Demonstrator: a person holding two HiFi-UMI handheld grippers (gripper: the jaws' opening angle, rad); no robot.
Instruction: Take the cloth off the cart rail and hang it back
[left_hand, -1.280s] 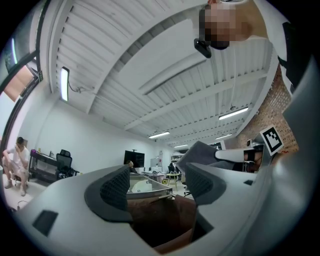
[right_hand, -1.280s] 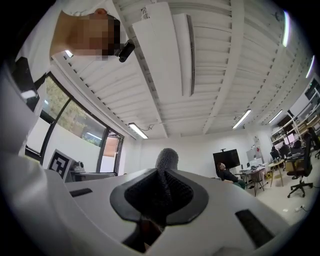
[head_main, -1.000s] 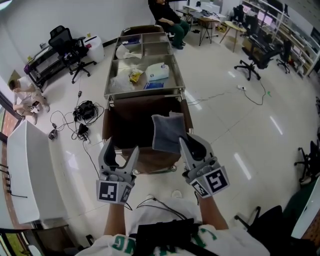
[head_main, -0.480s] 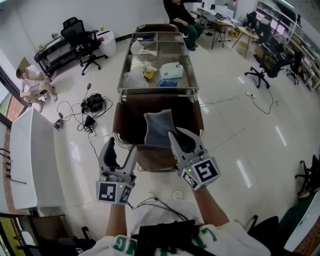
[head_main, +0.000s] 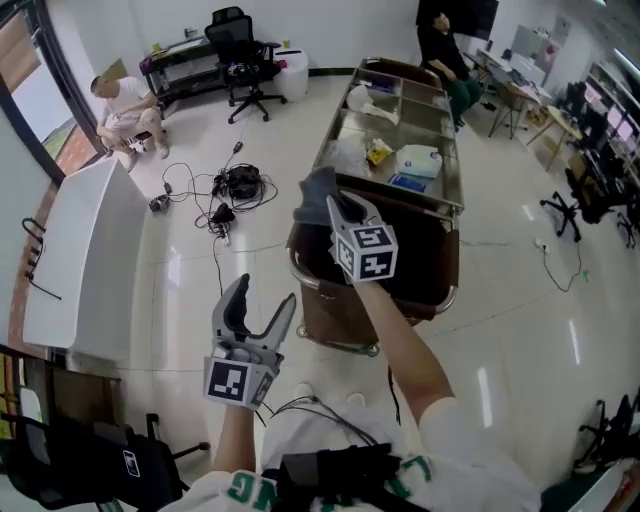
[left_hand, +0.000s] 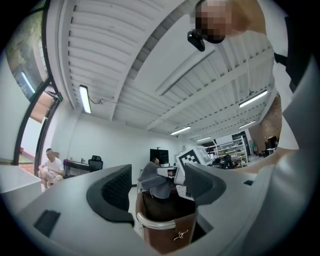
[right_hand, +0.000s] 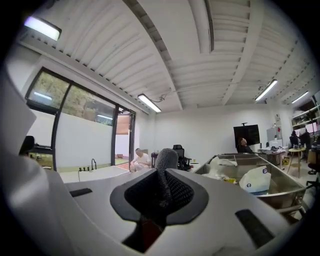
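My right gripper is raised over the near end of the steel cart, shut on a grey cloth that bunches past its tips. In the right gripper view the cloth sticks up from between the pressed jaws of the right gripper. The cloth hangs free above the brown bag section and its curved rail. Lower and nearer me, the left gripper stands open with nothing in it. The left gripper view looks between that gripper's jaws at the cloth and rail.
The cart's steel trays hold a white bag and small packets. A white counter stands at my left. Cables lie on the floor; an office chair and seated people are farther off.
The right gripper has lifted the cloth up and leftward, away from the cart's brown end. The left gripper has stayed low and open. The head view has swung left.
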